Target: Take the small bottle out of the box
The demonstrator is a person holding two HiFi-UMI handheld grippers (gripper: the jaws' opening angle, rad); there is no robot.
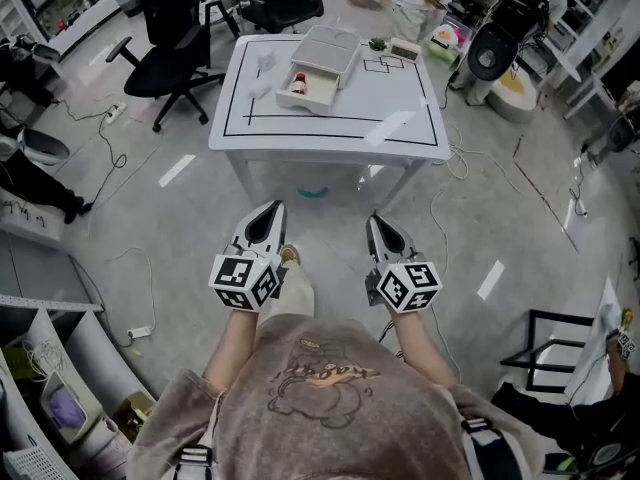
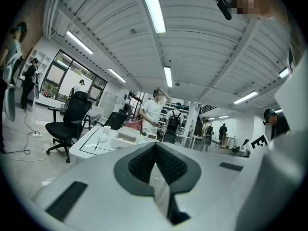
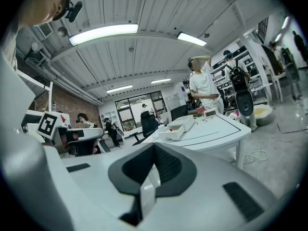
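Standing short of the white tabletop (image 1: 400,118).
Your left gripper (image 1: 271,211) and right gripper (image 1: 377,223) have fingers closed, empty; the small red bottle (image 1: 298,85) lies in the open white box (image 1: 330,53) on it.

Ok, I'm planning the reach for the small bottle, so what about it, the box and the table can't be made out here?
- small bottle: too small in the head view to tell pose or label; no clearer in the gripper views.
- box: the low angle of both gripper views hides most of its inside.
- small items at the table's far edge: too small to name.
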